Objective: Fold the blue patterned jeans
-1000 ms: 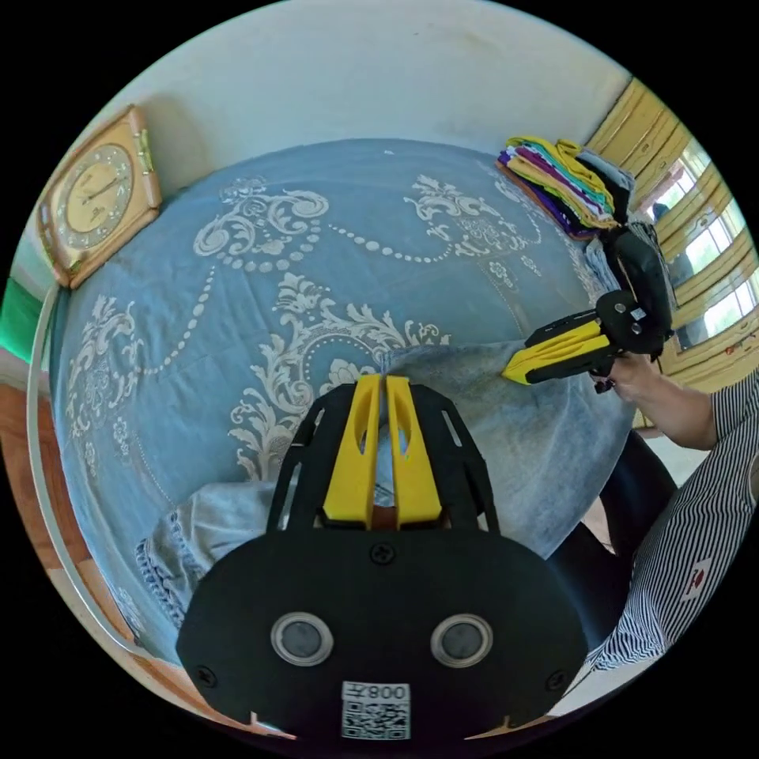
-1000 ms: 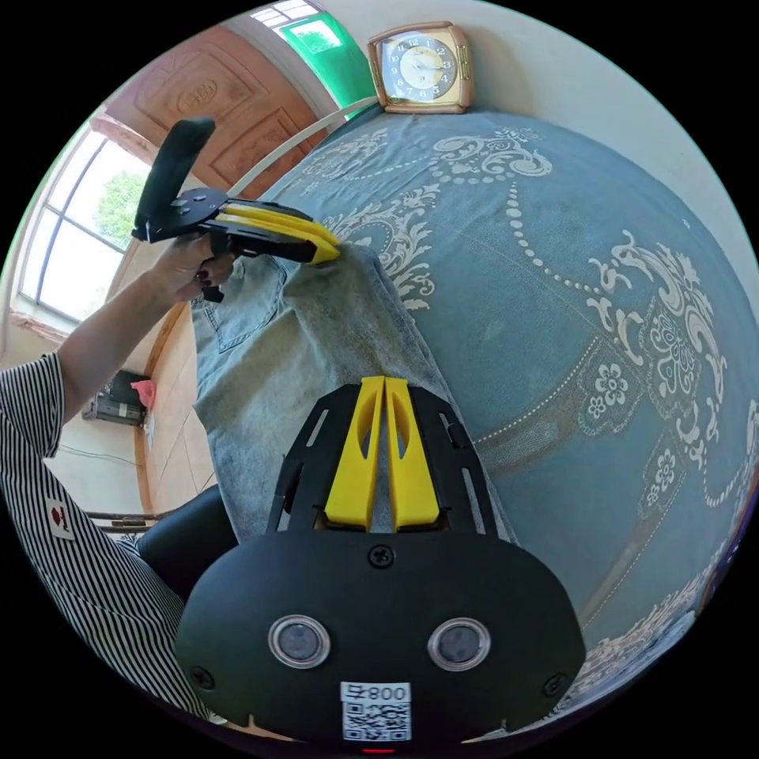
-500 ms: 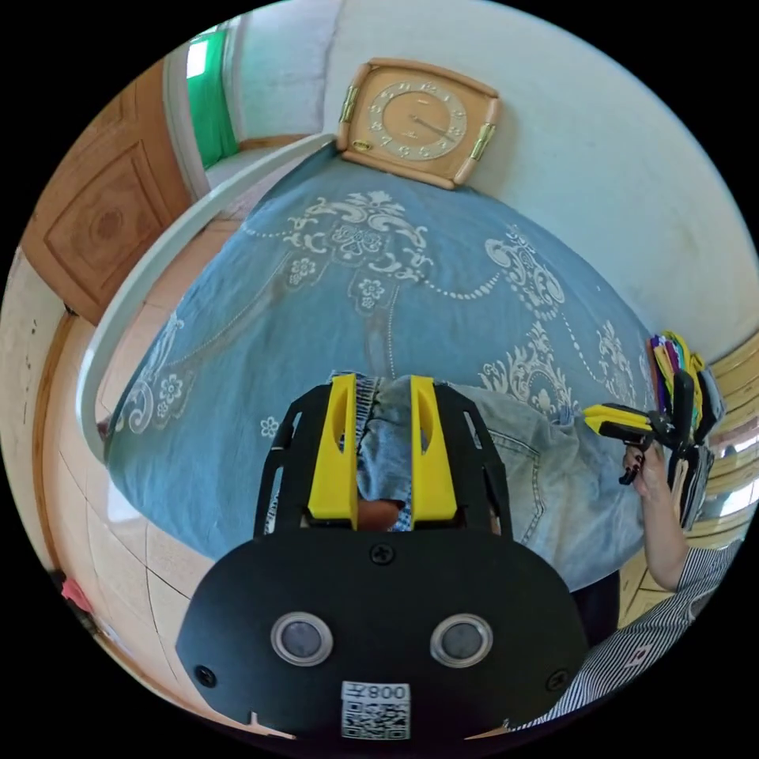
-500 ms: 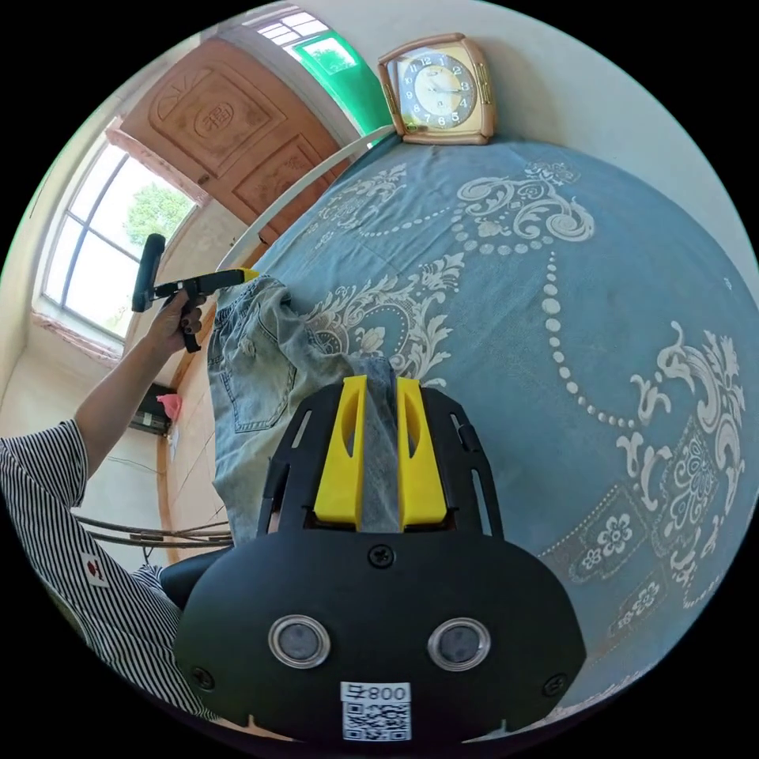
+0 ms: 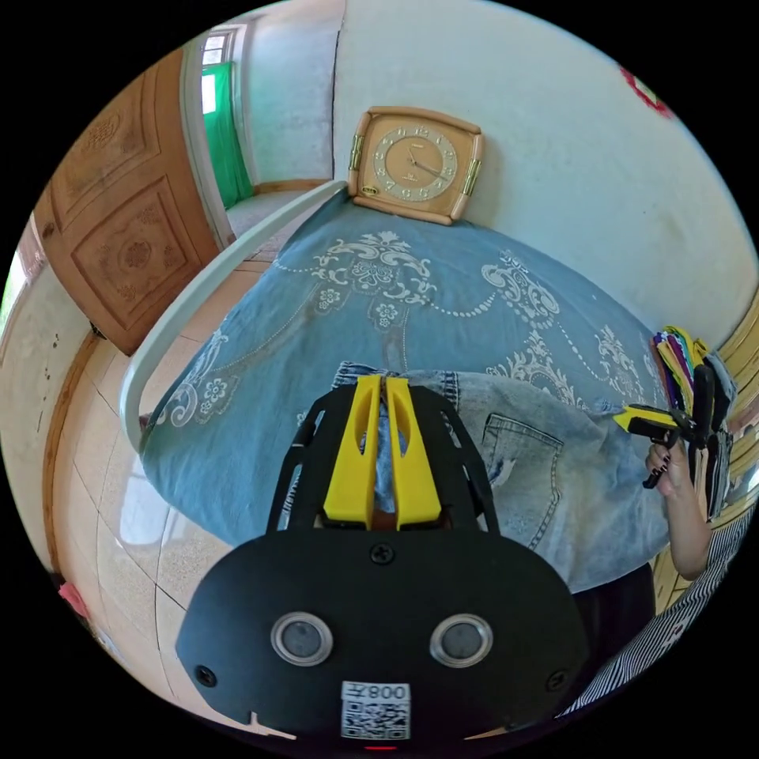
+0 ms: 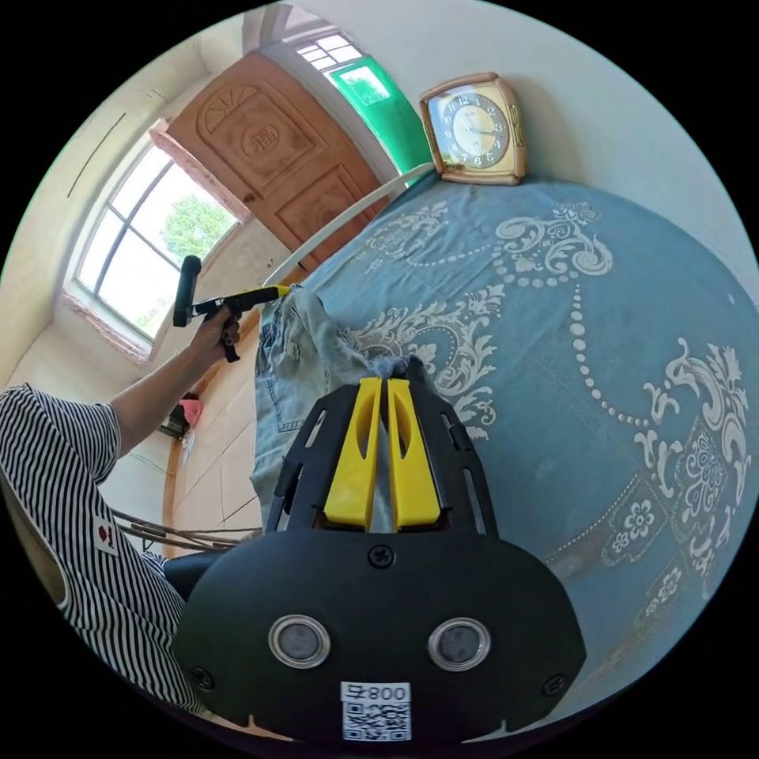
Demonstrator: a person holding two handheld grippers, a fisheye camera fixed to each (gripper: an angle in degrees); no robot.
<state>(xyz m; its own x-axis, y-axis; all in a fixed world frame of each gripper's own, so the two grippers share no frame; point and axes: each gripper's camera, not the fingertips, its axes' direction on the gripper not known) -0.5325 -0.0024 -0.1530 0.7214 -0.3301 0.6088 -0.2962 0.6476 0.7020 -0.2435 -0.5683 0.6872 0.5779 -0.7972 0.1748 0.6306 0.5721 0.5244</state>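
**Jeans stretched along the near edge of the bed, both tools clamped**

In my left gripper view, the left tool point(image 5: 383, 391) sits at centre frame with its yellow jaws pressed together on a fold of the jeans point(image 5: 545, 466). The denim is a pale, washed blue with a mottled, faded look; a stitched back pocket faces up just right of centre, and the waistband runs along the upper edge of the garment. The jeans lie across the lower right of the frame on the bedspread point(image 5: 411, 300), a blue cloth printed with white scrollwork and beaded lines, and their lower edge hangs over the side of the bed.

At the right edge of that view I see the right tool point(image 5: 632, 417) in a hand point(image 5: 664, 474), its jaws closed on the far end of the denim. Behind it is a stack of folded clothes point(image 5: 676, 356).

In my right gripper view, the right tool point(image 6: 383, 395) is clenched on a frayed edge of the jeans point(image 6: 292, 371) at centre. The left tool point(image 6: 277, 292) appears at upper left, gripping the opposite end. A wall clock point(image 6: 474, 130) leans against the wall at the top.
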